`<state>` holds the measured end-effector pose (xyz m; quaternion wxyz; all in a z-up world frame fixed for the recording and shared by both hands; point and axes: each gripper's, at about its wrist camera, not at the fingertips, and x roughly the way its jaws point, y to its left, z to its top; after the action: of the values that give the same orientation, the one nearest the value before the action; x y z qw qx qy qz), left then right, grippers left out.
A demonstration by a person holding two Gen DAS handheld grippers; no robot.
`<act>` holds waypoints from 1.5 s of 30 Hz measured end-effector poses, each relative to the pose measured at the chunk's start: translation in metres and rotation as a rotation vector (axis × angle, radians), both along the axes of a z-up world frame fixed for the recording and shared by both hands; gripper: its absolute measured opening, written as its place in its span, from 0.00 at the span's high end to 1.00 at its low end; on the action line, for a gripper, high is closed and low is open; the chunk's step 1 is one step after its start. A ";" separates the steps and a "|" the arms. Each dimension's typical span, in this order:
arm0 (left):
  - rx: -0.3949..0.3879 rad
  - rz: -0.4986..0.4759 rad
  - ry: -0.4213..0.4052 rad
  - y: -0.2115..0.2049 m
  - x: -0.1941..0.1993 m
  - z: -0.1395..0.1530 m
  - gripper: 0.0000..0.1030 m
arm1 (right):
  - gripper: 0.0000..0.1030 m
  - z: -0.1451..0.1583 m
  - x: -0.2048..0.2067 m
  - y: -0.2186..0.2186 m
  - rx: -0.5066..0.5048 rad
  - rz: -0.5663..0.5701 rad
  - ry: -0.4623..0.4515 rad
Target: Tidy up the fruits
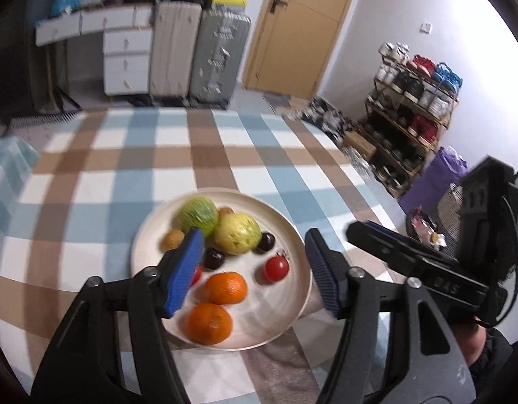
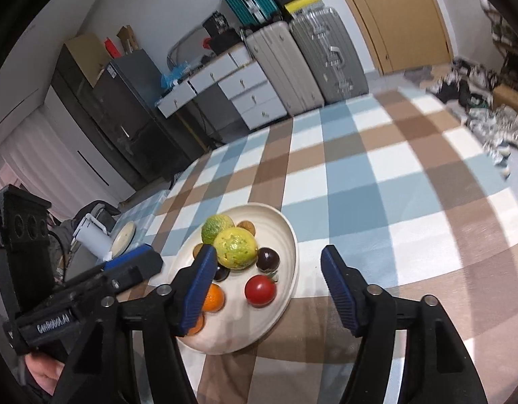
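Note:
A cream plate [image 1: 294, 235] on the checked tablecloth holds a green netted fruit [image 1: 196, 215], a yellow-green fruit [image 1: 237, 234], two oranges [image 1: 225, 288], a red tomato [image 1: 275, 268], dark plums [image 1: 265, 241] and a small brown fruit [image 1: 173, 239]. My left gripper [image 1: 254, 235] hovers above the plate's near side, open, with nothing between its blue pads. In the right wrist view my right gripper [image 2: 268, 250] stands open over the plate [image 2: 292, 262], above the tomato [image 2: 260, 290] and a plum [image 2: 267, 259], holding nothing. Each gripper shows at the edge of the other's view.
The checked tablecloth [image 2: 376, 175] stretches beyond the plate. A white container [image 2: 94, 239] and a small dish [image 2: 123, 234] stand off the table's left side. Suitcases [image 1: 218, 57], white drawers [image 1: 126, 62], a wooden door [image 1: 302, 23] and a shoe rack [image 1: 410, 107] line the room behind.

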<state>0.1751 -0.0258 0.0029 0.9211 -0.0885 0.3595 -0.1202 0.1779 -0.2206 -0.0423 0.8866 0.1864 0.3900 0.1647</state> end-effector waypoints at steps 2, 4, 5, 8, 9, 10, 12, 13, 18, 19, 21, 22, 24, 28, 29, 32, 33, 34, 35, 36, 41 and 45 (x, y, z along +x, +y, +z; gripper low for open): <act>0.016 0.022 -0.041 0.003 -0.012 0.011 0.25 | 0.26 0.010 -0.011 -0.001 -0.010 -0.013 -0.035; 0.046 0.040 -0.083 0.007 -0.028 0.021 0.20 | 0.22 0.022 -0.023 -0.001 -0.022 -0.028 -0.076; 0.059 0.047 -0.098 0.009 -0.034 0.025 0.20 | 0.18 0.027 -0.028 -0.001 -0.028 -0.032 -0.091; 0.087 0.074 -0.131 0.015 -0.053 0.034 0.15 | 0.15 0.042 -0.048 0.004 -0.044 -0.031 -0.149; 0.096 0.094 -0.144 0.020 -0.062 0.037 0.13 | 0.15 0.047 -0.054 0.007 -0.050 -0.028 -0.165; 0.100 0.105 -0.152 0.023 -0.068 0.038 0.07 | 0.15 0.051 -0.059 0.009 -0.054 -0.026 -0.175; 0.111 0.133 -0.183 0.030 -0.083 0.042 0.01 | 0.14 0.060 -0.071 0.016 -0.071 -0.021 -0.209; 0.118 0.142 -0.197 0.033 -0.090 0.044 0.01 | 0.11 0.063 -0.076 0.019 -0.080 -0.021 -0.222; 0.152 0.186 -0.262 0.044 -0.125 0.052 0.01 | 0.06 0.079 -0.105 0.038 -0.119 -0.005 -0.309; 0.155 0.190 -0.272 0.045 -0.131 0.053 0.01 | 0.06 0.082 -0.110 0.041 -0.123 -0.002 -0.323; 0.161 0.206 -0.292 0.048 -0.141 0.056 0.01 | 0.04 0.087 -0.122 0.047 -0.133 0.000 -0.356; 0.161 0.211 -0.301 0.050 -0.148 0.056 0.01 | 0.03 0.088 -0.126 0.048 -0.139 -0.001 -0.367; 0.158 0.217 -0.309 0.053 -0.156 0.057 0.01 | 0.02 0.090 -0.137 0.052 -0.153 -0.004 -0.397; 0.174 0.240 -0.330 0.058 -0.172 0.055 0.01 | 0.01 0.089 -0.150 0.054 -0.173 -0.008 -0.417; 0.175 0.244 -0.334 0.059 -0.176 0.056 0.01 | 0.01 0.088 -0.153 0.055 -0.181 -0.010 -0.416; 0.180 0.256 -0.336 0.063 -0.185 0.054 0.01 | 0.00 0.083 -0.159 0.055 -0.205 -0.010 -0.401; 0.183 0.264 -0.336 0.064 -0.188 0.052 0.01 | 0.00 0.082 -0.162 0.056 -0.217 -0.009 -0.398; 0.185 0.273 -0.332 0.065 -0.190 0.051 0.01 | 0.00 0.080 -0.163 0.056 -0.227 -0.006 -0.398; 0.184 0.282 -0.325 0.066 -0.189 0.049 0.01 | 0.00 0.079 -0.164 0.056 -0.238 -0.006 -0.399; 0.182 0.287 -0.313 0.066 -0.189 0.047 0.01 | 0.00 0.077 -0.166 0.057 -0.249 -0.008 -0.397; 0.205 0.265 -0.295 0.056 -0.181 0.038 0.01 | 0.00 0.072 -0.166 0.059 -0.294 -0.004 -0.389; 0.212 0.264 -0.258 0.052 -0.173 0.031 0.01 | 0.00 0.068 -0.163 0.060 -0.309 0.001 -0.377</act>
<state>0.0024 0.0258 0.0341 0.9714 -0.0214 0.2346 0.0298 0.0148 -0.1610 0.0261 0.9616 0.0142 0.2384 0.1354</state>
